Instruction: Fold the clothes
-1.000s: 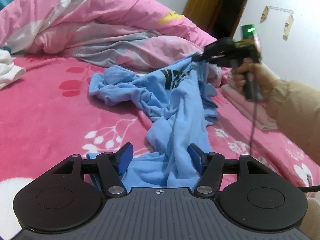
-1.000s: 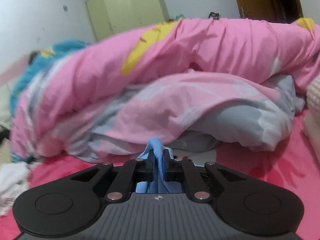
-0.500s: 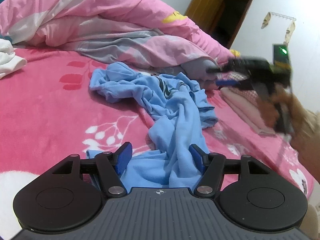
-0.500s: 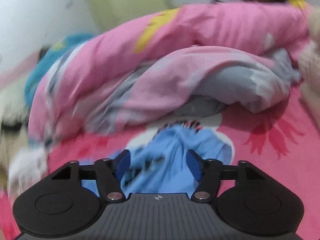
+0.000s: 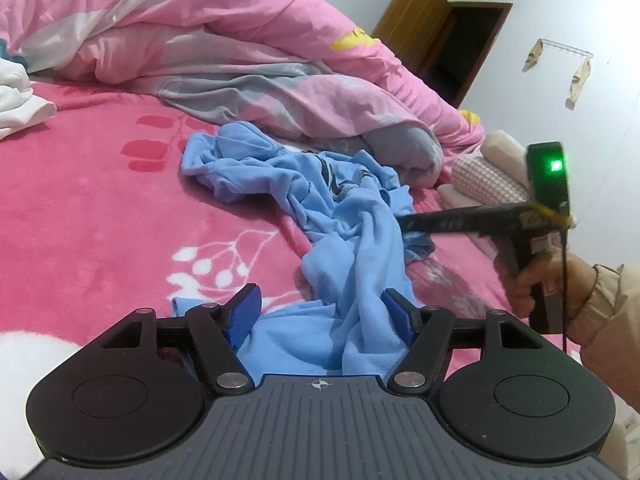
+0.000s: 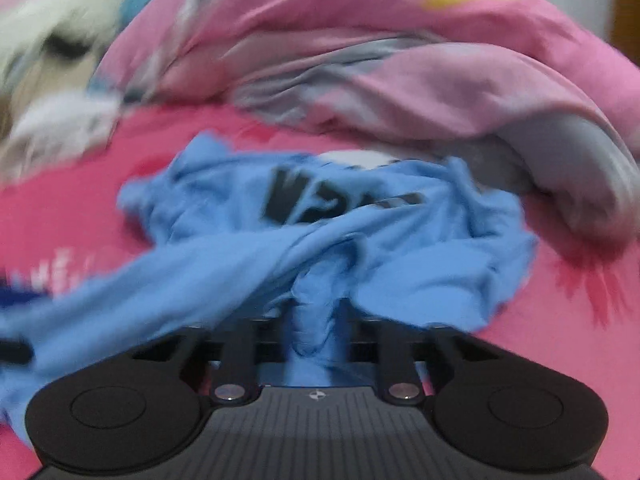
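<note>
A crumpled light-blue T-shirt (image 5: 352, 216) with a dark print lies on the pink bedspread (image 5: 100, 200). My left gripper (image 5: 322, 312) is open at the shirt's near end, and the cloth runs between its blue pads (image 5: 244, 312). In the left wrist view a hand holds my right gripper (image 5: 404, 222) with its tip at the shirt's right edge. The right wrist view is blurred. There my right gripper (image 6: 318, 312) has its fingers drawn in on a bunched fold of the T-shirt (image 6: 400, 240). The cloth hides its pads.
A heaped pink and grey duvet (image 5: 240, 48) fills the back of the bed. Folded pale clothes (image 5: 488, 176) are stacked at the right, behind the right gripper. White cloth (image 5: 16, 100) lies at the far left. A wooden door (image 5: 420, 28) stands open beyond.
My right gripper let go of the lifted shirt, which dropped onto the bed. It then came down to the shirt's right edge and closed on a fold. My left gripper stayed open in place.
</note>
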Available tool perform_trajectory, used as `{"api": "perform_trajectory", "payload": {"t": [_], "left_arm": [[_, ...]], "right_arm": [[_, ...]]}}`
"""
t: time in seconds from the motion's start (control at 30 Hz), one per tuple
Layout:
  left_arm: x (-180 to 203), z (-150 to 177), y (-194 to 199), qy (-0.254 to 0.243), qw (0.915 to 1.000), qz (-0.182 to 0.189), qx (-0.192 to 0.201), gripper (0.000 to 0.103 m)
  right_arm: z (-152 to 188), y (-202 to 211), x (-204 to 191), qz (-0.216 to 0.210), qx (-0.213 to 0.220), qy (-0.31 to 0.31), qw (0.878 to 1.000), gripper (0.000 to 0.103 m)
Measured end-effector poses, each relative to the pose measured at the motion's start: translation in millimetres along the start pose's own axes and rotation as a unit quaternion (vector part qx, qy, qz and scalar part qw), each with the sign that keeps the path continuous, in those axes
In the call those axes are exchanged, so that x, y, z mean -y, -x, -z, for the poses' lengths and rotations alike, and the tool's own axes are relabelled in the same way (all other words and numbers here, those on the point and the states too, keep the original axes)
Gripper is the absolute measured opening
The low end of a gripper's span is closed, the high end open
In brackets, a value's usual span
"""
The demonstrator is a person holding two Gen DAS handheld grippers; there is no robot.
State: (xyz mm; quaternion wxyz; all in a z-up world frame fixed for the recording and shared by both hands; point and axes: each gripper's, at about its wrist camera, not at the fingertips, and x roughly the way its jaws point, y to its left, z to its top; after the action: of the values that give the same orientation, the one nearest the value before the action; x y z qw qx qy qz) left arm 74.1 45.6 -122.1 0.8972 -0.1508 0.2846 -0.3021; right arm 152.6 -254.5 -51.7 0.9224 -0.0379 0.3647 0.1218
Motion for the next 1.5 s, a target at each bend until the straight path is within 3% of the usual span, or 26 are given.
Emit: {"api": "perform_trajectory", "payload": {"t": [0.2, 0.37, 0.53, 0.6, 0.73, 0.8, 0.87, 0.9, 0.97, 1.13, 1.2, 1.33, 1.5], "left_arm": [[0, 0, 0, -0.001, 1.0000, 0.001, 0.001, 0.068], [-1, 0, 0, 0.000, 1.0000, 0.003, 0.001, 0.068], [-1, 1, -1, -0.001, 1.0000, 0.004, 0.001, 0.069], [-1, 1, -1, -0.001, 1.0000, 0.005, 0.002, 0.069], [-1, 1, -2, -0.001, 1.0000, 0.006, 0.001, 0.069], [-2, 1, -1, 0.000, 1.0000, 0.007, 0.002, 0.069], [-2, 1, -1, 0.000, 1.0000, 0.007, 0.002, 0.070], [-1, 1, -1, 0.000, 1.0000, 0.007, 0.002, 0.070], [-1, 1, -1, -0.001, 1.0000, 0.007, 0.002, 0.070], [-1, 1, 1, 0.000, 1.0000, 0.004, 0.008, 0.070], [2, 1, 4, -0.003, 0.9999, -0.003, 0.015, 0.071], [12, -1, 14, -0.018, 0.9988, -0.033, 0.032, 0.084], [26, -2, 34, -0.029, 0.9963, -0.068, 0.044, 0.098]], "right_arm": [[-3, 35, 70, 0.063, 0.072, -0.133, 0.986, 0.007], [0, 44, 122, 0.126, 0.103, -0.222, 0.961, 0.007], [6, 45, 169, 0.184, 0.120, -0.303, 0.927, 0.007], [14, 31, 178, 0.201, 0.101, -0.319, 0.921, 0.007], [37, -4, 194, 0.186, 0.031, -0.365, 0.912, 0.010], [44, 2, 195, 0.169, 0.040, -0.390, 0.904, 0.017], [51, 12, 196, 0.145, 0.052, -0.419, 0.895, 0.044], [54, 21, 197, 0.132, 0.057, -0.429, 0.892, 0.049], [59, 43, 190, 0.126, 0.060, -0.430, 0.892, 0.068], [76, 105, 156, 0.087, 0.063, -0.414, 0.904, 0.072], [87, 127, 135, 0.060, 0.062, -0.402, 0.912, 0.083], [106, 155, 83, 0.018, 0.039, -0.352, 0.935, 0.088], [119, 150, 20, 0.022, -0.007, -0.275, 0.961, 0.094]]}}
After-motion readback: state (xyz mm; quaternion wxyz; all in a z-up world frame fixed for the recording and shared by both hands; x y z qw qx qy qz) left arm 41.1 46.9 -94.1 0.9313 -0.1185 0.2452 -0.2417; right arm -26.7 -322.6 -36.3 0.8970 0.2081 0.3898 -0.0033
